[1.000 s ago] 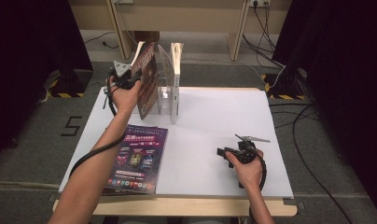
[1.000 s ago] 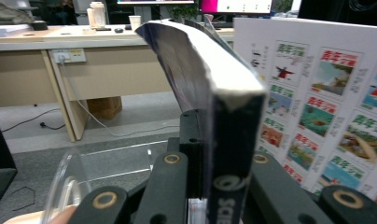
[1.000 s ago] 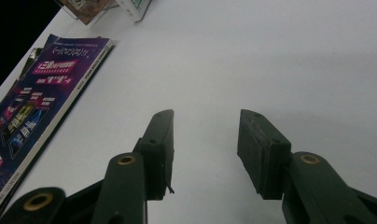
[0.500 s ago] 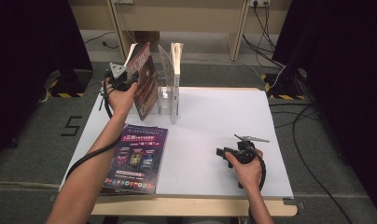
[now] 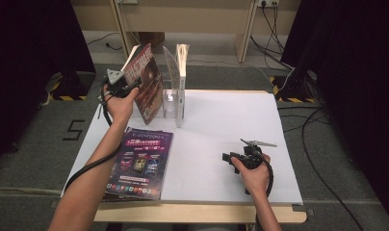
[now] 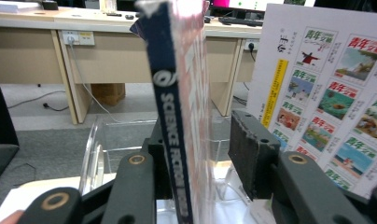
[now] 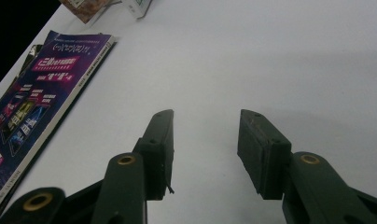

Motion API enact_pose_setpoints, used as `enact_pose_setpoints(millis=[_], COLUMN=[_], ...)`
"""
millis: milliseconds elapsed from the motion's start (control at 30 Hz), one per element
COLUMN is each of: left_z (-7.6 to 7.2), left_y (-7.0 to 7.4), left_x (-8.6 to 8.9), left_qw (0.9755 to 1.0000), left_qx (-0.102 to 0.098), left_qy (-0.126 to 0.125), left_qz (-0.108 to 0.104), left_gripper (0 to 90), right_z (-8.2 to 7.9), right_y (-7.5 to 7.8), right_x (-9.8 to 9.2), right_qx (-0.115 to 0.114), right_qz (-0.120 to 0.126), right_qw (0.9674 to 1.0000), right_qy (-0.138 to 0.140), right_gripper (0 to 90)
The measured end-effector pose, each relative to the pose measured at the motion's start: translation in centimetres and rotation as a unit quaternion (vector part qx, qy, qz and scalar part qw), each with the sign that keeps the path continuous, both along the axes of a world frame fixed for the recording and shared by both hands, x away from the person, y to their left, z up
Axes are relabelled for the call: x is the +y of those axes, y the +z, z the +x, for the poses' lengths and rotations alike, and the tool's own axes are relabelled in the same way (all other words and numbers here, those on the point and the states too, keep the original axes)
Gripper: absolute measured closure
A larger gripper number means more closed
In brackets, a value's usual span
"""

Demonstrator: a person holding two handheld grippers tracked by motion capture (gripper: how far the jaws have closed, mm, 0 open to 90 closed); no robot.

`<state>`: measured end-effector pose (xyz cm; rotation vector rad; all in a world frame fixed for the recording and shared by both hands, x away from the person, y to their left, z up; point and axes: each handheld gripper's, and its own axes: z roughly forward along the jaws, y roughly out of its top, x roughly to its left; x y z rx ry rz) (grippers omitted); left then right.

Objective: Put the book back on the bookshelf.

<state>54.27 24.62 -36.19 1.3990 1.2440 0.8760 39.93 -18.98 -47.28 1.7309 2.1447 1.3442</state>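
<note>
Left gripper view: left tool (image 6: 196,154) has just been opening, loosened around the upright magazine (image 6: 177,107); right tool (image 7: 205,154) open, empty.

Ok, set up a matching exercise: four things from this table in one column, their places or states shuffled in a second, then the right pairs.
Things:
1. Science fiction magazine
2. Purple magazine
3. Right gripper
4. Clear rack

Places or states:
A. Jaws apart over bare white table, nothing between them
B. Lying flat near the table's front left edge
C. Standing upright between the left gripper's jaws, which have just been opening
D. At the table's far edge, holding upright magazines

Pairs: 1-C, 2-B, 3-A, 4-D
</note>
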Motion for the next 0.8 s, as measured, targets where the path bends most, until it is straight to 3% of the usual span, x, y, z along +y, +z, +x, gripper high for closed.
enact_pose_setpoints(millis=[300,800], left_z=[-0.7,-1.9], left_y=[0.1,0.0], left_x=[0.2,1.2], left_qw=[0.9997,0.9990], left_qx=[0.017,0.036], left_qy=[-0.010,-0.013], left_qz=[-0.016,-0.023], left_gripper=[53.0,46.5], right_z=[-0.1,0.0], right_y=[0.2,0.2], right_x=[0.2,0.6], right_qx=[-0.003,-0.004], right_qz=[-0.002,-0.004], right_qw=[1.0000,1.0000], right_qy=[0.000,0.004], right_gripper=[56.3,56.3])
